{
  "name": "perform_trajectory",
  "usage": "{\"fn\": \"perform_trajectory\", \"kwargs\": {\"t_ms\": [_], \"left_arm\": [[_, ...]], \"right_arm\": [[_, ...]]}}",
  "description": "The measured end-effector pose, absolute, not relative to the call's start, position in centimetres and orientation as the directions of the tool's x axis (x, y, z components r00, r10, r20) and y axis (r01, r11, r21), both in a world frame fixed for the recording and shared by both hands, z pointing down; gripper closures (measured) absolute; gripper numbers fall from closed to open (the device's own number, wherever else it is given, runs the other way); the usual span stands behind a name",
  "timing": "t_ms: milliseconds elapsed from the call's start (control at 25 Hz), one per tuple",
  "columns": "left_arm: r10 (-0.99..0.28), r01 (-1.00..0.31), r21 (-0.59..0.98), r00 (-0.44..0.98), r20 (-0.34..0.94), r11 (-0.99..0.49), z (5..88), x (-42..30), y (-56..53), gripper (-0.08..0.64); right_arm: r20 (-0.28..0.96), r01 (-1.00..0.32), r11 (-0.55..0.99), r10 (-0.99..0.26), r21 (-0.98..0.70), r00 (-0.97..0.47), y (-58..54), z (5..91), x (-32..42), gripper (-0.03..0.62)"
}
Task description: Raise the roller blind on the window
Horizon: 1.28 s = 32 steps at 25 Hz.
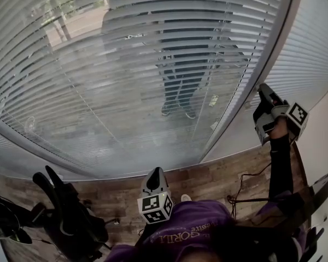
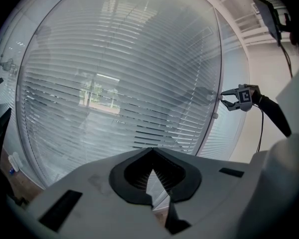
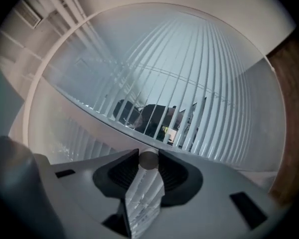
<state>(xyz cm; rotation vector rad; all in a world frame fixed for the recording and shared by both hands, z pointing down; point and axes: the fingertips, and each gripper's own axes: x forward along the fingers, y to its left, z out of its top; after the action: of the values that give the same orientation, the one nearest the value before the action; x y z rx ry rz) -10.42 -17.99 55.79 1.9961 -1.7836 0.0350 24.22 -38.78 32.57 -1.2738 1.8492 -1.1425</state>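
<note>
Slippage looks like the first risk: the right gripper pinches only the tip of a pale round rod between its fingers. I take this rod to be the control wand hanging just beside the white upright window post. With so little of it caught, a sharp twist or a sideways tug could pop it free or bend it at its hook. A second worry is that turning such a rod may only tilt the slats. The white slatted blind hangs fully down over the glass to the left of that post, and it may stay down if the lifting cord is elsewhere; no view shows one. Forcing the rod past its stop could strain the mechanism. The right arm, in a black sleeve, reaches out to the post, with the fingers aimed about level at it and the marker cube turned out to the side. The left gripper sits low and close to the body, well left of the post. It points at the blind with a slight downward tilt, fingers pressed together on nothing.
</note>
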Motion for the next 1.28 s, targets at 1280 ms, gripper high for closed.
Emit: {"fn": "perform_trajectory", "kwargs": {"t_ms": [1280], "left_arm": [[-0.933,-0.947,0.317,0.156,0.324,-0.048,56.0,-10.2,-18.3,0.558]], "right_arm": [[0.141,-0.955,0.297,-0.945,-0.018,-0.296,-38.3,32.4,23.1,0.476]]}}
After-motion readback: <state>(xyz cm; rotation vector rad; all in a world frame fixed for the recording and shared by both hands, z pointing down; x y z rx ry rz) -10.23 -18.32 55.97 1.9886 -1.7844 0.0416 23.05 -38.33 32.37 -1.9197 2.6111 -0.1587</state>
